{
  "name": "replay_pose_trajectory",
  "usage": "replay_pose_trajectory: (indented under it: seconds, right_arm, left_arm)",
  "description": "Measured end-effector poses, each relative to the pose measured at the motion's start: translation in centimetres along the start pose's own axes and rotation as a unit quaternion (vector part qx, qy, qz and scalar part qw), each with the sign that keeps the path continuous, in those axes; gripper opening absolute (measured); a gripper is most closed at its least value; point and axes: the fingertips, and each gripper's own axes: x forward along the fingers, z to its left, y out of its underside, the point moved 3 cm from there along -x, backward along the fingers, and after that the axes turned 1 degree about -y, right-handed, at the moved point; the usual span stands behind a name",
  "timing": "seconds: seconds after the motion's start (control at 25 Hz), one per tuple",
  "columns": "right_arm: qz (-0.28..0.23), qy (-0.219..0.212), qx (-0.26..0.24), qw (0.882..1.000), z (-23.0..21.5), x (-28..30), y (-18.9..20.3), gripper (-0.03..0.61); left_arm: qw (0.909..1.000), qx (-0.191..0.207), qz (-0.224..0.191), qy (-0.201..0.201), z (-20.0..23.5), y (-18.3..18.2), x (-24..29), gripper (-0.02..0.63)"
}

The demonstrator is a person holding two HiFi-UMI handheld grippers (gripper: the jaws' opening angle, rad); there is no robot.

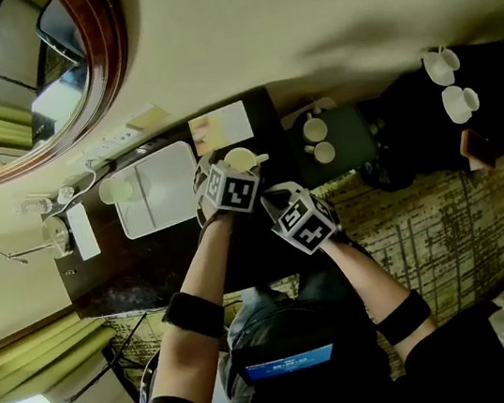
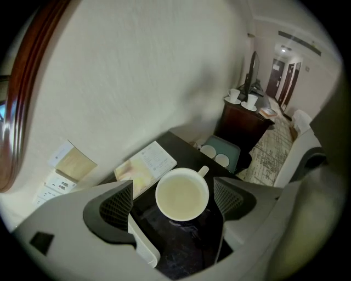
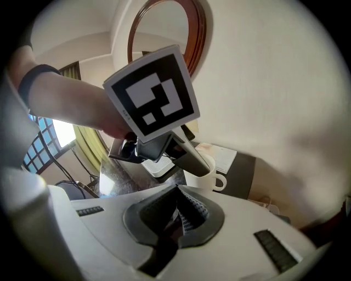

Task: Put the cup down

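Observation:
A white cup point(image 2: 182, 193) with a handle stands upright on the dark table point(image 2: 181, 252), its handle pointing toward the far right. My left gripper point(image 2: 174, 202) hangs over it pointing steeply down, open, with a gap between each pad and the cup's rim. In the head view the cup point(image 1: 240, 159) peeks out just beyond the left gripper point(image 1: 229, 178). My right gripper point(image 3: 181, 211) is shut on nothing and waits near the table's front edge, behind the left one. From the right gripper view the cup point(image 3: 211, 175) shows under the left gripper's finger point(image 3: 189, 156).
A white tray point(image 1: 161, 196) lies left of the cup, with a booklet point(image 1: 221, 127) beyond it by the wall. A green tray point(image 1: 355, 132) holding two small cups sits to the right. Further right, a dark cabinet point(image 1: 492, 101) carries two cups. A wood-framed mirror point(image 1: 107, 67) hangs on the wall.

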Motion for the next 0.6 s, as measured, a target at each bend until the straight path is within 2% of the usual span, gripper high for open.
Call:
replay_pose_trajectory:
  seconds: [0.12,0.24,0.4,0.52,0.6]
  right_arm:
    - [-0.005,0.001,0.000,1.000,1.0,0.2,-0.6,0.002]
    - [-0.007,0.008,-0.001,1.000,2.1,-0.1,-1.5,0.002]
    - [-0.011,0.020,-0.001,1.000,3.2,-0.6,-2.9,0.002]
    - [-0.009,0.028,0.001,1.000,3.9,-0.4,-3.7,0.002]
    - [-0.011,0.033,-0.001,0.999,4.2,-0.3,-4.5,0.002]
  left_arm:
    - [0.9999,0.010,-0.011,-0.002,0.5,0.5,-2.6,0.460]
    - [0.9994,0.001,-0.034,0.001,1.1,1.2,-5.6,0.444]
    - [0.9972,-0.020,-0.071,-0.009,2.4,2.2,-10.1,0.309]
    - [0.9935,-0.049,-0.101,-0.020,4.1,3.8,-13.0,0.175]
    - [0.9898,-0.075,-0.118,-0.028,5.5,5.1,-14.6,0.045]
